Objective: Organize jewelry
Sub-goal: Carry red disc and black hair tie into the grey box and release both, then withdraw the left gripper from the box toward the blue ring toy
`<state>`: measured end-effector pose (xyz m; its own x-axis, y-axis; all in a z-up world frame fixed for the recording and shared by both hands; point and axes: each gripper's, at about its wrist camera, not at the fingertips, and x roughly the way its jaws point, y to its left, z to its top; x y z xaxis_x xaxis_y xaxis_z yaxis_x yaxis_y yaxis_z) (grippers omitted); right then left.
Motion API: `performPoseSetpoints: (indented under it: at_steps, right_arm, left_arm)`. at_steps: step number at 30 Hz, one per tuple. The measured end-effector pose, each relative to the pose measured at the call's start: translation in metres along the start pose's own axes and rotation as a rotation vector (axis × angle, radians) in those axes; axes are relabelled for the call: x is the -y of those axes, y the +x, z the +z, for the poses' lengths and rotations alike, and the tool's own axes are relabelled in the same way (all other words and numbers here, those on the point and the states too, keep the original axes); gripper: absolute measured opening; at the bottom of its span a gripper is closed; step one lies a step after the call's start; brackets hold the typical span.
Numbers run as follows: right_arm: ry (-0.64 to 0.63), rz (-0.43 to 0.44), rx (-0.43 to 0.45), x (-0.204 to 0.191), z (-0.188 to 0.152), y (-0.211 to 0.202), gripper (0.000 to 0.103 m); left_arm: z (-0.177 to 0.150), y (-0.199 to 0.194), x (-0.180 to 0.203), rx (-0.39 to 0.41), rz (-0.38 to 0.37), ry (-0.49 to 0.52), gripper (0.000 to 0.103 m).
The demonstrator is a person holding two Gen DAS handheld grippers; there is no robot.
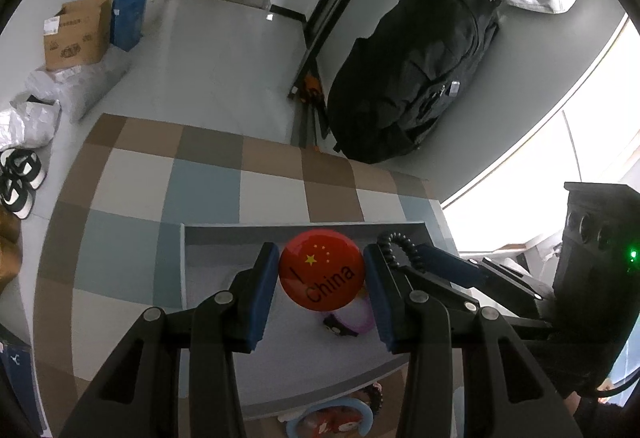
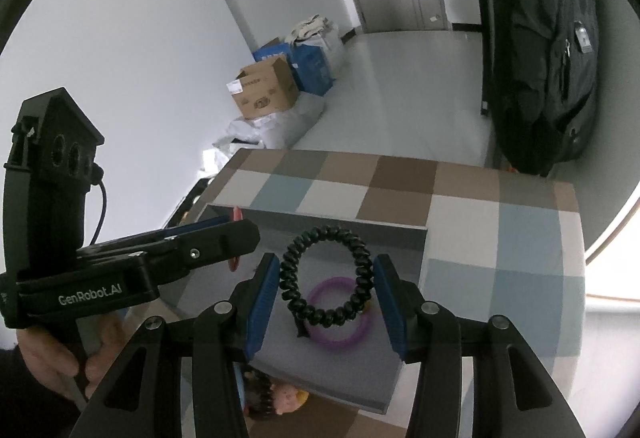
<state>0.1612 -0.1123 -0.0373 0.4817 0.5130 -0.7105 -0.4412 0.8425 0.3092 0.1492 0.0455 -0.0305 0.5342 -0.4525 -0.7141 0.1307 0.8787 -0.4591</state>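
My left gripper (image 1: 321,272) is shut on a round red badge (image 1: 321,272) with a flag and "China" printed on it, held above a shallow grey tray (image 1: 208,262). My right gripper (image 2: 327,284) is shut on a black coiled hair tie (image 2: 326,314), also above the tray (image 2: 352,378). A purple bracelet (image 2: 340,340) with a small black charm lies in the tray under the hair tie; it also shows in the left wrist view (image 1: 356,322). The right gripper and its hair tie (image 1: 396,244) appear at the right of the left wrist view. The left gripper (image 2: 236,238) reaches in from the left of the right wrist view.
The tray sits on a table with a checked brown, blue and white cloth (image 1: 132,189). Small trinkets, a doll figure (image 2: 276,398) and a blue ring (image 1: 332,420), lie before the tray's near edge. A black backpack (image 1: 412,77) and cardboard boxes (image 1: 78,33) stand on the floor beyond.
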Motion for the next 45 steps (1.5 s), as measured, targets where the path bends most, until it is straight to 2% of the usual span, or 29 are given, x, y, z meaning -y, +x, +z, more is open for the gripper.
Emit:
performPoseSetpoints:
  at_steps: [5, 6, 8, 10, 12, 15, 19, 22, 33, 34, 38, 45]
  right_arm:
    - [-0.014, -0.006, 0.003, -0.002, 0.001, 0.001, 0.055]
    - [-0.021, -0.011, 0.003, -0.002, 0.001, 0.001, 0.062]
    - [-0.031, -0.025, 0.008, -0.003, 0.000, -0.001, 0.068]
    - [-0.028, -0.008, 0.011, -0.005, -0.002, -0.004, 0.074]
    - [-0.042, -0.009, 0.030, -0.009, -0.004, -0.009, 0.086]
    - [-0.089, -0.057, 0.045, -0.017, -0.004, -0.013, 0.092]
    - [-0.085, -0.068, 0.046, -0.018, -0.004, -0.016, 0.093]
    - [-0.074, -0.092, 0.048, -0.018, -0.005, -0.019, 0.098]
    - [-0.040, -0.123, 0.082, -0.017, -0.009, -0.043, 0.102]
    - [-0.042, -0.128, 0.084, -0.018, -0.010, -0.046, 0.102]
    - [-0.057, -0.144, 0.097, -0.023, -0.016, -0.056, 0.103]
    - [-0.064, -0.165, 0.102, -0.027, -0.025, -0.063, 0.103]
  left_arm:
    - [0.001, -0.001, 0.000, 0.007, -0.050, -0.006, 0.038]
    - [0.001, -0.001, 0.001, 0.004, -0.057, -0.006, 0.038]
    - [0.002, 0.000, 0.000, -0.001, -0.049, -0.015, 0.048]
    - [0.002, 0.001, -0.002, -0.006, -0.060, -0.034, 0.053]
    - [0.002, 0.000, -0.006, -0.006, -0.078, -0.056, 0.055]
    - [0.001, -0.003, -0.005, -0.001, -0.067, -0.055, 0.058]
    - [-0.003, -0.008, -0.001, 0.012, -0.042, -0.043, 0.059]
    - [-0.007, -0.011, -0.002, 0.015, -0.019, -0.045, 0.059]
    - [-0.022, -0.032, 0.004, 0.049, 0.061, -0.029, 0.060]
    - [-0.024, -0.034, 0.005, 0.054, 0.062, -0.029, 0.060]
    - [-0.031, -0.044, 0.010, 0.086, 0.089, -0.020, 0.073]
    - [-0.045, -0.061, 0.018, 0.154, 0.179, 0.033, 0.074]
